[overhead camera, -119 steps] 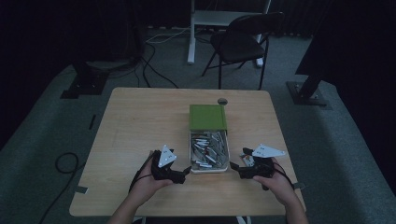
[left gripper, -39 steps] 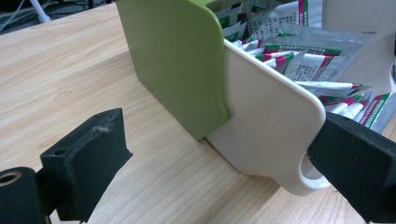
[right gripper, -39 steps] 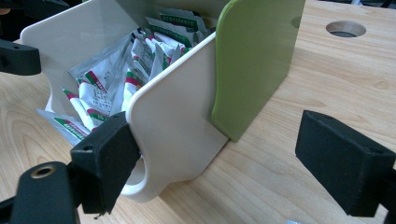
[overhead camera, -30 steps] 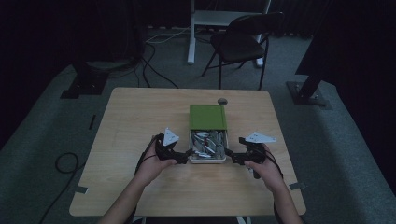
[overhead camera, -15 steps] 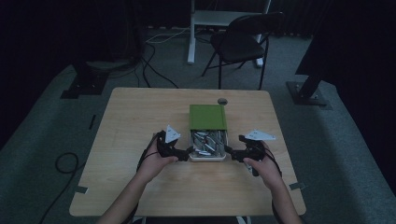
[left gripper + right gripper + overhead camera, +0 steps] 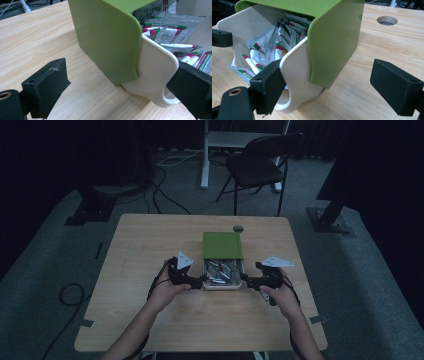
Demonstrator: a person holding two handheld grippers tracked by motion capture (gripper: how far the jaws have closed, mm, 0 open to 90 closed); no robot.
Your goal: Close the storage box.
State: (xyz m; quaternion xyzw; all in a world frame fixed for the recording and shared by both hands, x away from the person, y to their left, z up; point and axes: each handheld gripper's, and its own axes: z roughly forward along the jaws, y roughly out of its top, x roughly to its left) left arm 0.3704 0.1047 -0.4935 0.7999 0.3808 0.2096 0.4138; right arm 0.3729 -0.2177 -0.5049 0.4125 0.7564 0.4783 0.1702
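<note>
A green box sleeve point(image 6: 222, 245) lies mid-table with a white drawer point(image 6: 222, 283) slid partly out toward me, full of several foil sachets point(image 6: 221, 270). My left gripper point(image 6: 194, 281) is at the drawer's front left corner and my right gripper point(image 6: 249, 281) at its front right corner. In the left gripper view the left gripper point(image 6: 118, 75) is open, one jaw against the drawer's point(image 6: 155, 67) front, the other out over the table. The right gripper point(image 6: 329, 80) is open too, one jaw at the drawer's point(image 6: 297, 72) looped front corner beside the sleeve point(image 6: 334, 37).
The wooden table point(image 6: 150, 250) has a round hole point(image 6: 238, 228) just behind the sleeve. A folding chair point(image 6: 260, 167) and a white stand point(image 6: 207, 150) are on the floor beyond the far edge, with cables point(image 6: 165, 195) to the left.
Both grippers have moved away from me with the drawer front. The drawer now sticks out of the green sleeve less than four seconds ago.
</note>
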